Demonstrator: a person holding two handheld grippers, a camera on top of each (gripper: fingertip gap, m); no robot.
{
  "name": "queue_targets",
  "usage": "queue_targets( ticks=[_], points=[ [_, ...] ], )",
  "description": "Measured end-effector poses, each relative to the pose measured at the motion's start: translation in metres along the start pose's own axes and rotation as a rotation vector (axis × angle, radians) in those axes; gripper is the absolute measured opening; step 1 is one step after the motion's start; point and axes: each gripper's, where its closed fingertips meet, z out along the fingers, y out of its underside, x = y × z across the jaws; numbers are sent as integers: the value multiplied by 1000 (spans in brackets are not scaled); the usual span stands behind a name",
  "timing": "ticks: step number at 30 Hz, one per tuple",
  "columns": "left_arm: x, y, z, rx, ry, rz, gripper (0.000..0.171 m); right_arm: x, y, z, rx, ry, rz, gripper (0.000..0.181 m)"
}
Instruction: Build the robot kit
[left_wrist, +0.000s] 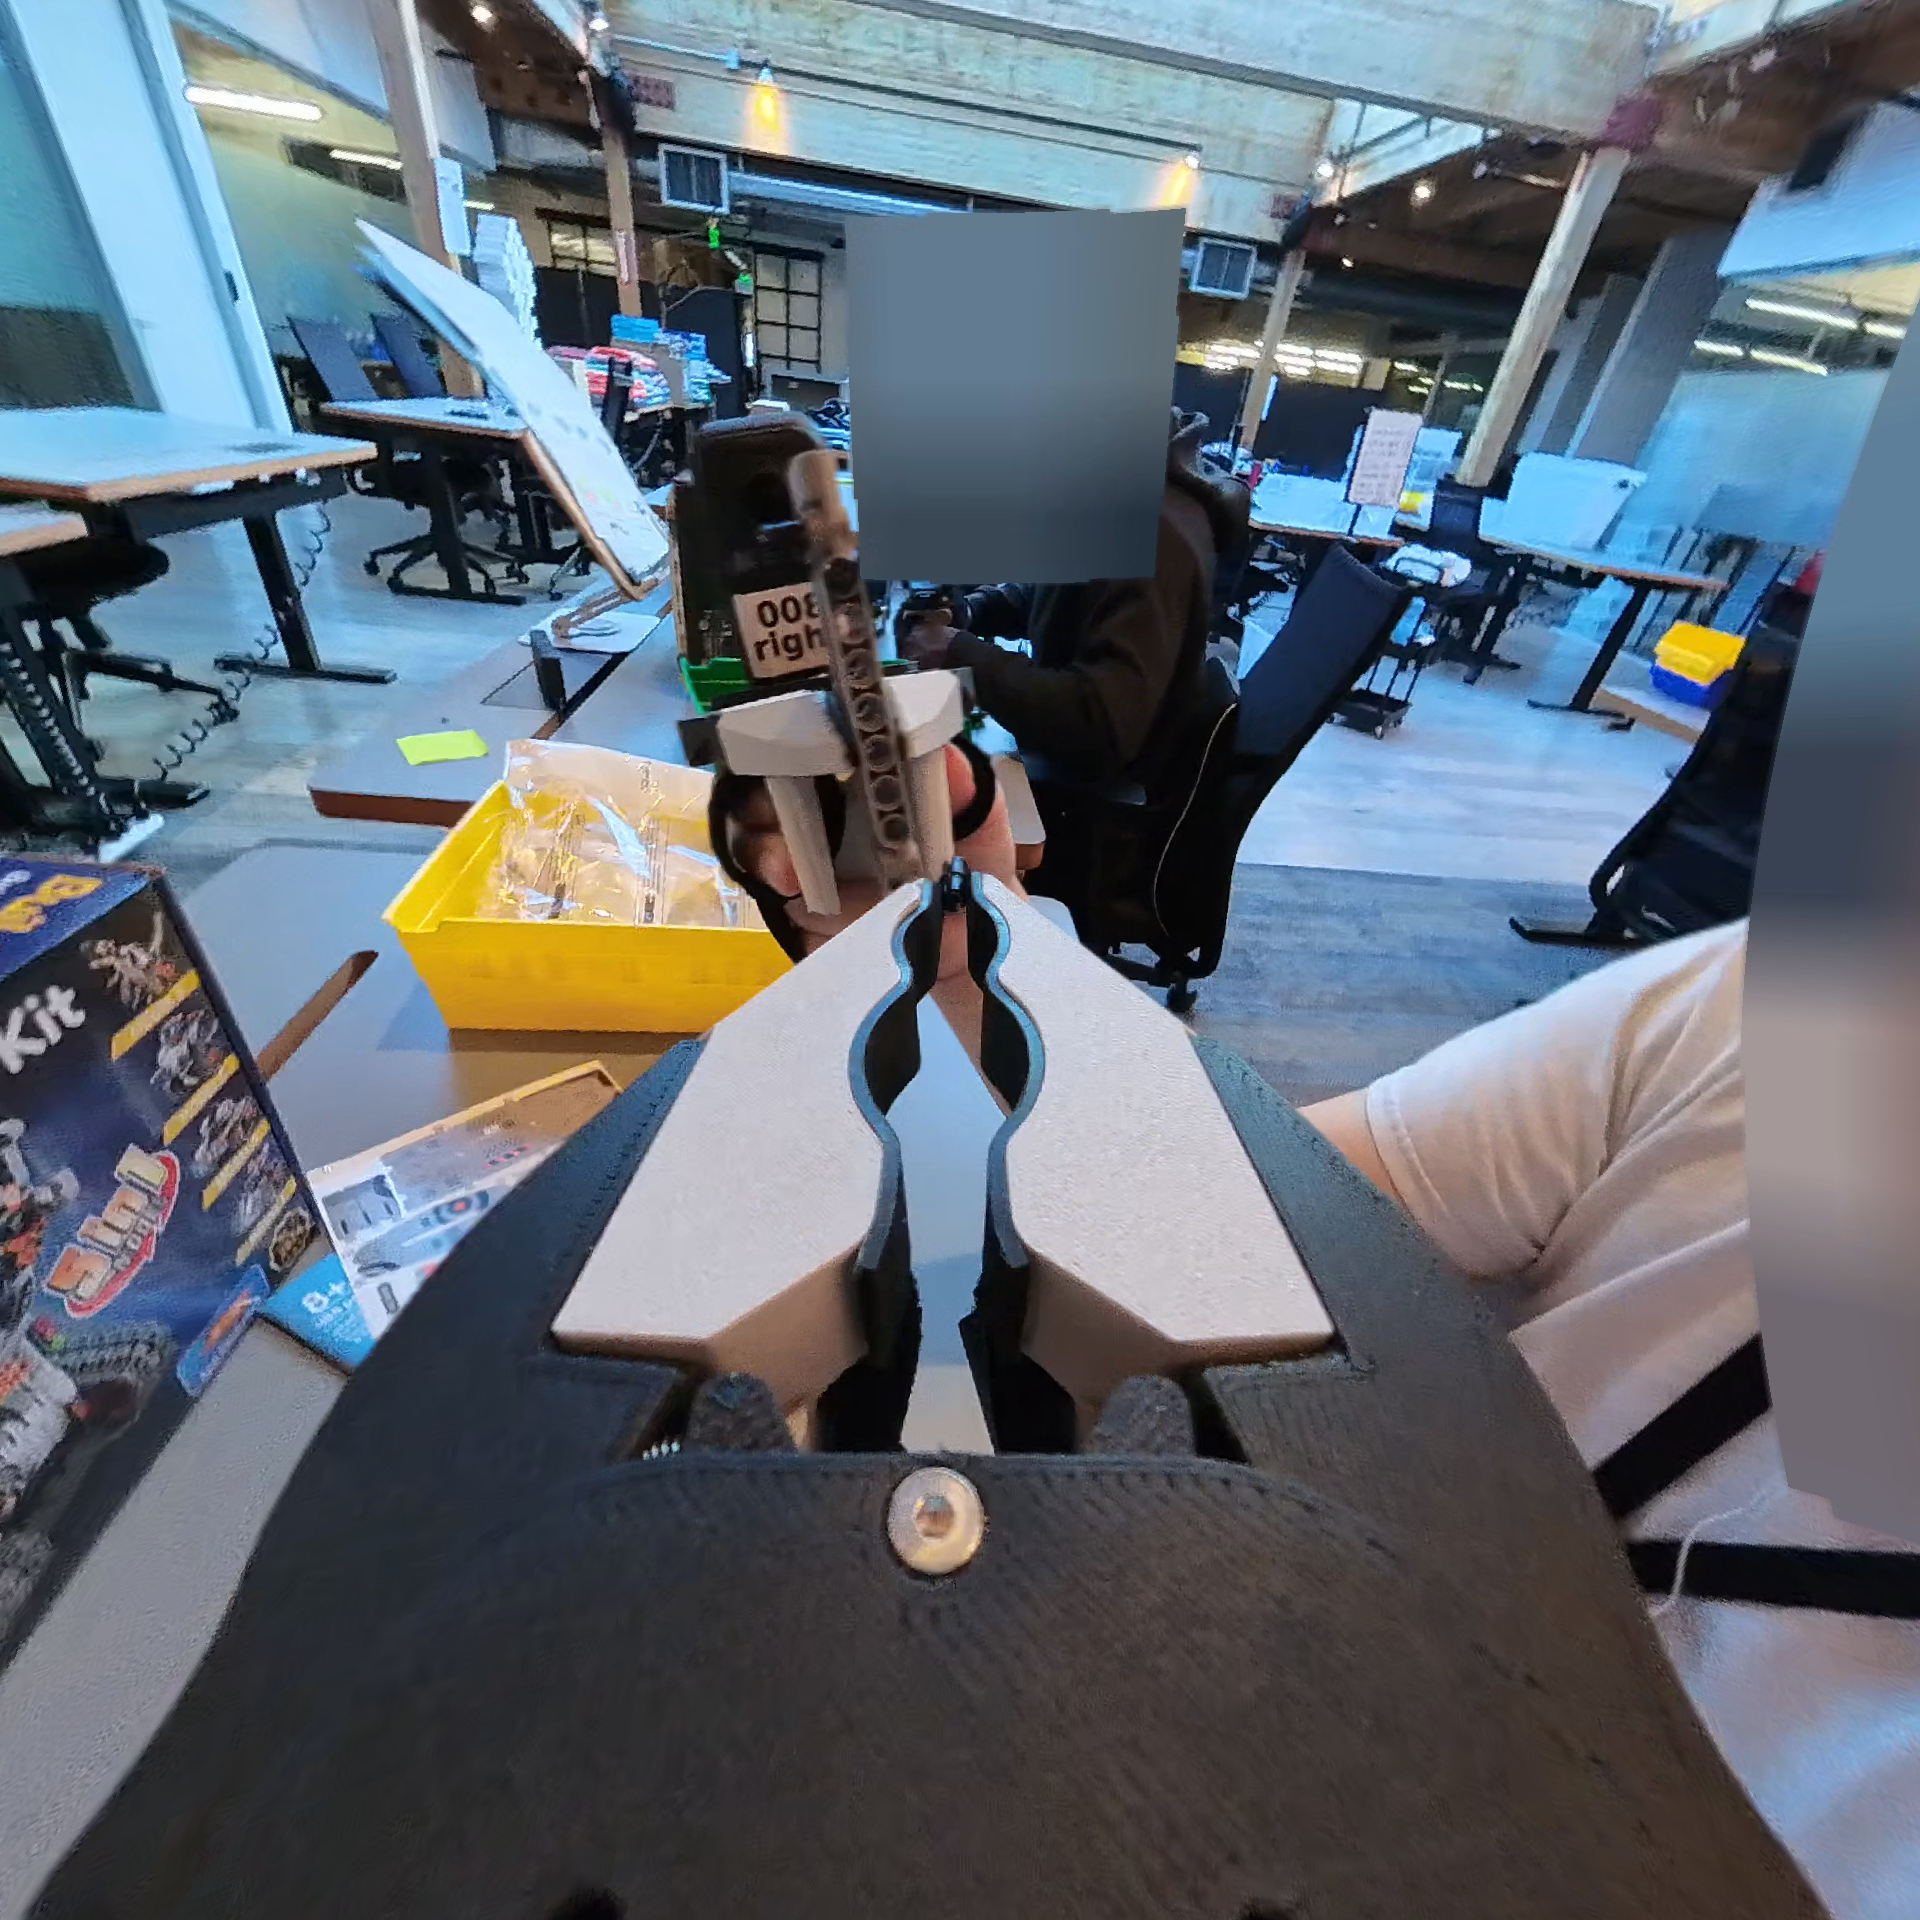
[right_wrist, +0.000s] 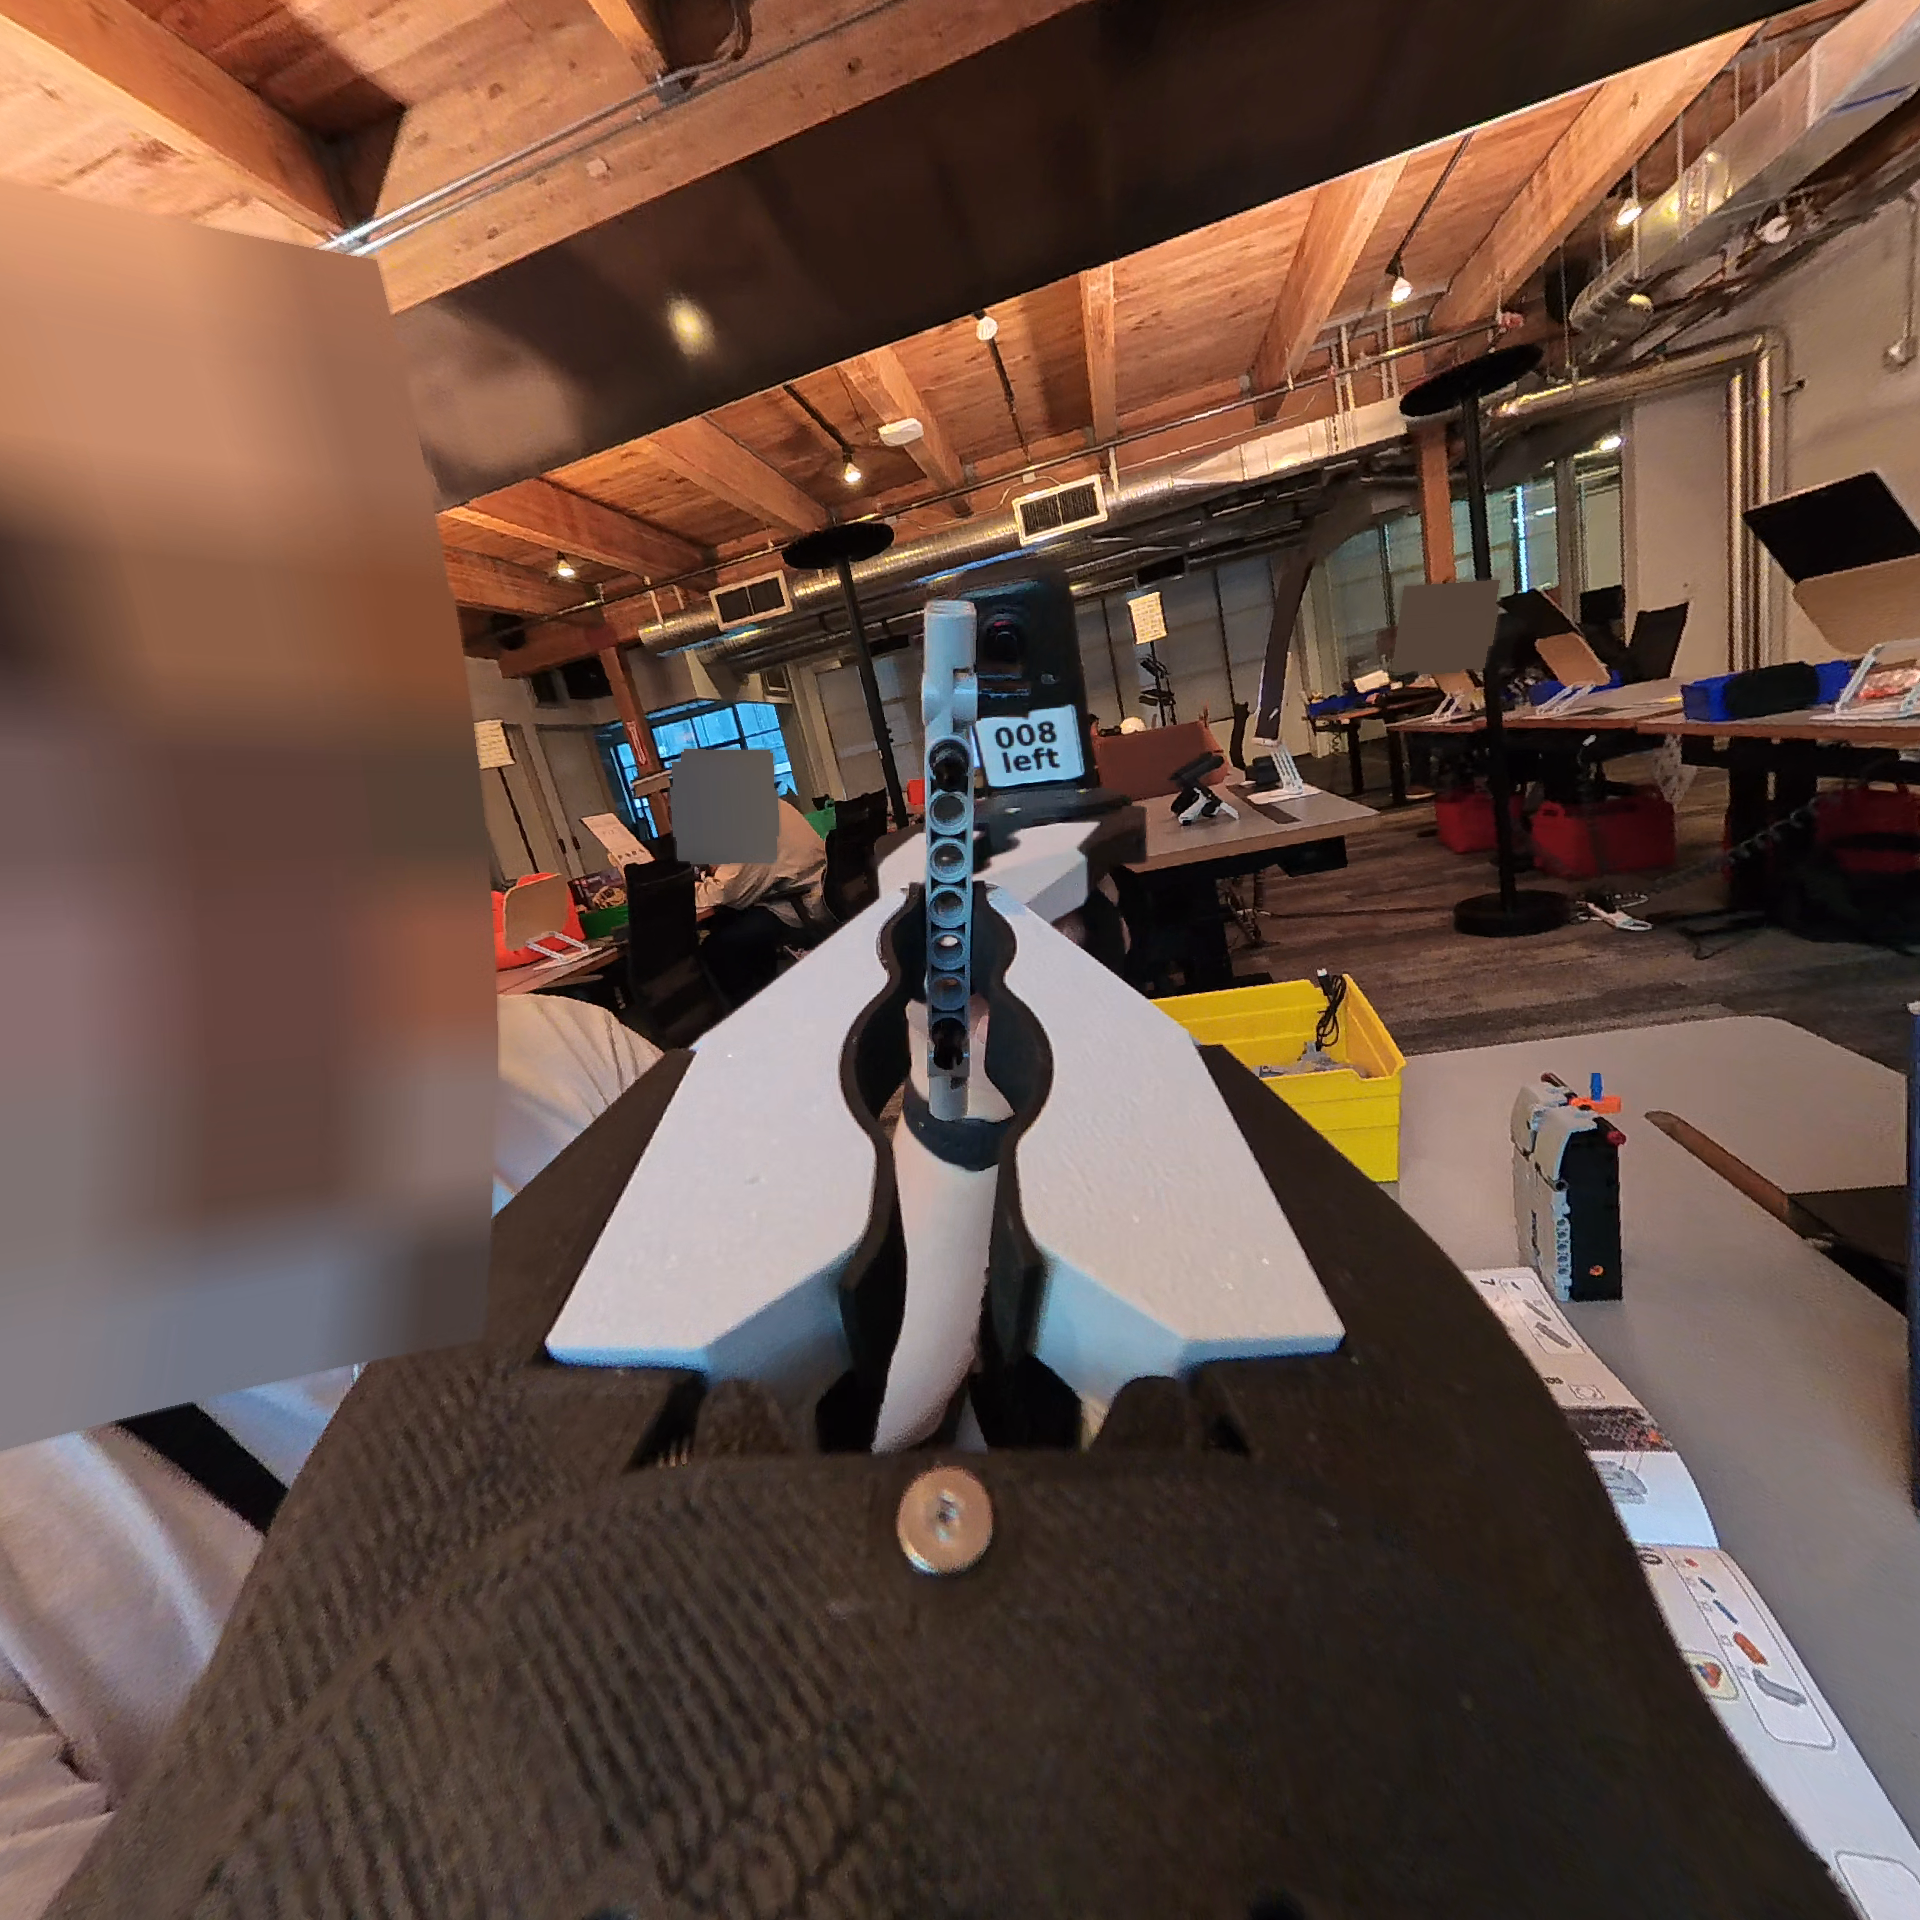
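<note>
Right gripper (right_wrist: 951, 935) clamped on an upright grey perforated beam (right_wrist: 949, 883), left gripper (left_wrist: 951, 894) pinching a small black pin (left_wrist: 953, 886) at its tips; best kept steady, pin lined up squarely with a beam hole.

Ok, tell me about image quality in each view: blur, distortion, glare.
Left wrist view: fisheye bending of desks and pillars at the edges; the grey perforated beam and the kit box are slightly smeared, ceiling lamps flare softly. Right wrist view: the perforated beam is sharp, the ceiling beams curve, the lower left corner is motion-blurred; no strong glare.
</note>
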Motion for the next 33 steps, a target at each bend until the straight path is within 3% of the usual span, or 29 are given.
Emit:
queue_targets(
  ticks=[7,19,33],
  points=[
    [-6,-1,-14,69,-10,-78,2,8,2,2,-11,55,-3,6],
    [-27,12,-24,36,-81,-128,2,23,18,13,-73,120,14,6],
    [-22,13,-20,21,-65,-97,2,27,22,17,-80,129,15,6]
  ],
)
